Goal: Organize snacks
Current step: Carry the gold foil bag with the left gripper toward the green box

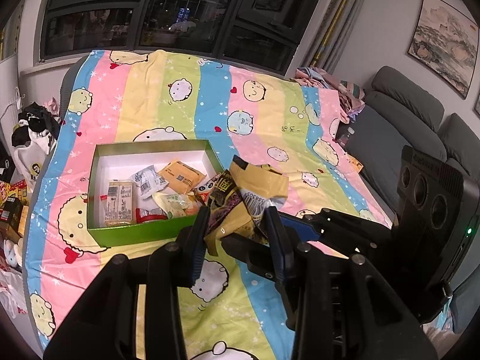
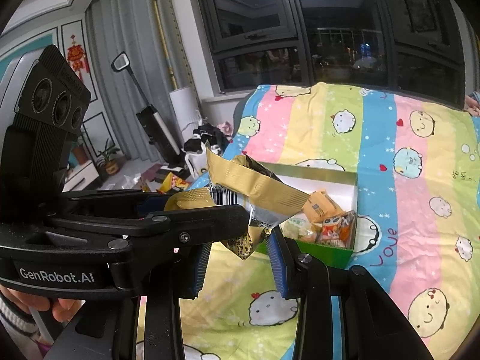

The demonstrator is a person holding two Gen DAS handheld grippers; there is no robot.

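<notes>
A crumpled gold snack bag [image 1: 258, 183] hangs above the striped cartoon bedspread [image 1: 180, 105], just in front of the right end of an open green box [image 1: 135, 234]. My left gripper [image 1: 237, 237] is shut on the bag's lower end. My right gripper [image 1: 288, 217] reaches in from the right and grips the same bag. In the right wrist view the gold bag [image 2: 255, 180] sits between my right gripper [image 2: 241, 259] fingers, while the left gripper [image 2: 207, 202] clamps a gold flap from the left. The green box [image 2: 324, 255] holds several snack packets [image 2: 324, 207].
A grey sofa [image 1: 405, 114] runs along the bed's right side. A clothes pile [image 1: 33, 129] and snack boxes [image 1: 12, 207] lie left of the bed. An upright vacuum [image 2: 156, 126] stands on the floor. A person's hand [image 2: 60, 306] holds the left gripper's handle.
</notes>
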